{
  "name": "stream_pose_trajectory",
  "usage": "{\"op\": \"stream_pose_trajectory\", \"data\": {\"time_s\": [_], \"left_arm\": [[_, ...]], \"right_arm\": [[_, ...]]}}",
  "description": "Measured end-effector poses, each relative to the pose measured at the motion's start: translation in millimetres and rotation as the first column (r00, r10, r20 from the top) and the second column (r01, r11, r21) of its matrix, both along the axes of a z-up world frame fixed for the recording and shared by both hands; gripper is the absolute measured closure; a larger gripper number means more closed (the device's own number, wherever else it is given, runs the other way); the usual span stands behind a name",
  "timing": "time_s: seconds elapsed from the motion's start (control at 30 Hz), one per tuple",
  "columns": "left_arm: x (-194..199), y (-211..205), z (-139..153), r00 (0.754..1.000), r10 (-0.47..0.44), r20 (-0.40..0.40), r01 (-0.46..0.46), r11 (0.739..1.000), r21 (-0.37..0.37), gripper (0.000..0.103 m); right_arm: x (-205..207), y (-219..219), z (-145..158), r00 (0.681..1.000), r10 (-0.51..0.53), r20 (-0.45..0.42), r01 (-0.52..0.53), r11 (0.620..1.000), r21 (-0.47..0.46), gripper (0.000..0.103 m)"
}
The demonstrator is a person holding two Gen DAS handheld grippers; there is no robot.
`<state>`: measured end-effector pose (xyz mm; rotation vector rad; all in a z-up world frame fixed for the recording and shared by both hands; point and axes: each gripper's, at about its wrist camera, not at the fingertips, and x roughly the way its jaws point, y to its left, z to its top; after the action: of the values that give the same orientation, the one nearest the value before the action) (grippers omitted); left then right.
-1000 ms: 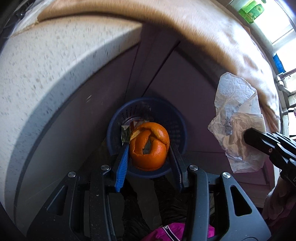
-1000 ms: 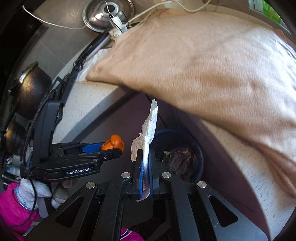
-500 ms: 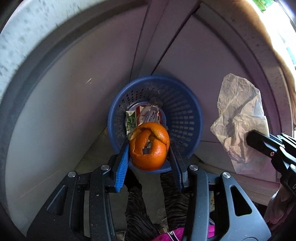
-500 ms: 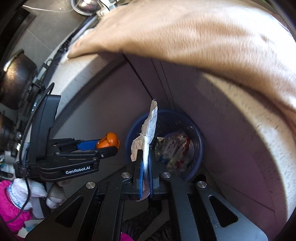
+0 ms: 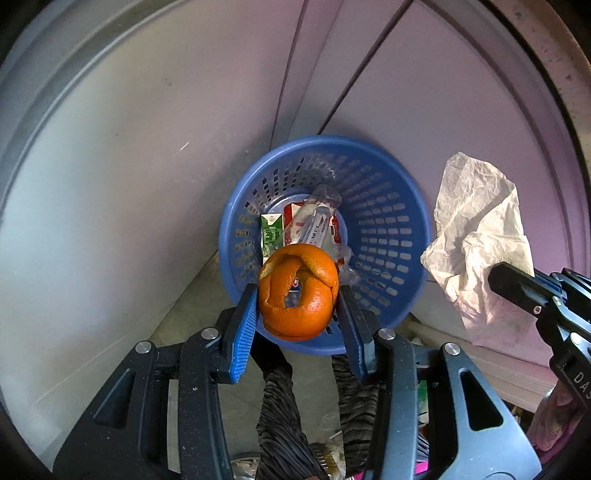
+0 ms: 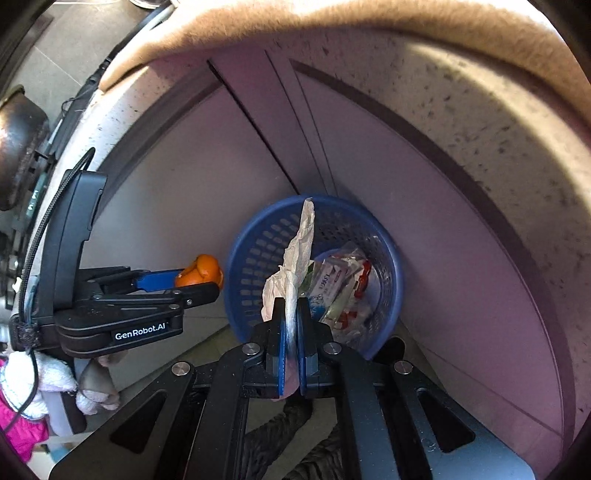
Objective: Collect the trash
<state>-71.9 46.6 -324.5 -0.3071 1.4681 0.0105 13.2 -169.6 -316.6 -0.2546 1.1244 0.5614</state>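
**Ana:** Pale cabinet doors (image 5: 155, 155) fill the background, meeting at a corner, with a speckled worktop (image 6: 480, 122) edge curving above them and a tan cloth (image 6: 332, 22) draped over it. What sits down in that corner?

**Ben:** A blue perforated basket (image 5: 388, 229) on the floor, right against the doors. Inside it lie crumpled wrappers (image 5: 314, 225) and a small green and white carton (image 5: 271, 232).

**Ana:** And the left claw (image 5: 298, 295)?

**Ben:** It is clenched on a curled orange peel (image 5: 298, 291), blue pads pressing its left and right sides. In the left wrist view the peel hangs over the near rim of the basket; in the right wrist view it appears just left of the basket, so I cannot tell whether it is truly above the opening.

**Ana:** The right claw (image 6: 291, 314)?

**Ben:** Its jaws are squeezed tight on a crumpled white paper napkin (image 6: 299, 251), which stands up from the pads. From its own camera the napkin lines up with the basket's left half. From the left wrist camera it is to the right of the basket, apart from it.

**Ana:** Anything else?

**Ben:** A gloved hand (image 6: 48, 380) and a pink sleeve (image 6: 18, 432) behind the left claw, and a dark pot (image 6: 18, 136) on the far left.
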Motion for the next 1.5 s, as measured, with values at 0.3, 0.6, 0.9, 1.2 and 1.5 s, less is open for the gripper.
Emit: {"op": "stream_pose_trajectory", "data": {"time_s": [0.3, 0.6, 0.9, 1.2, 1.5], "left_arm": [[5.2, -1.6, -3.0, 1.000, -0.013, -0.004, 0.013, 0.999, 0.037, 0.060], [7.0, -0.8, 1.1, 1.000, -0.017, 0.000, 0.017, 0.998, 0.059, 0.058], [8.2, -0.5, 4.5, 1.000, -0.014, 0.020, 0.012, 0.998, 0.068, 0.042], [6.6, 1.5, 6.1, 1.000, -0.015, 0.020, 0.013, 0.997, 0.082, 0.037], [5.2, 1.2, 18.0, 0.999, -0.024, 0.040, 0.019, 0.994, 0.105, 0.037]], "right_arm": [[-1.2, 4.4, -9.1, 1.000, -0.002, 0.003, 0.002, 1.000, -0.014, 0.100], [-3.8, 3.0, -5.4, 1.000, -0.003, 0.009, 0.003, 1.000, -0.020, 0.099], [-3.1, 0.4, 2.4, 1.000, -0.007, 0.017, 0.008, 1.000, -0.020, 0.075], [-4.0, -2.0, 9.1, 1.000, -0.008, 0.027, 0.008, 1.000, -0.021, 0.065], [-5.9, -2.5, 23.5, 1.000, -0.016, 0.025, 0.016, 1.000, -0.010, 0.056]]}}
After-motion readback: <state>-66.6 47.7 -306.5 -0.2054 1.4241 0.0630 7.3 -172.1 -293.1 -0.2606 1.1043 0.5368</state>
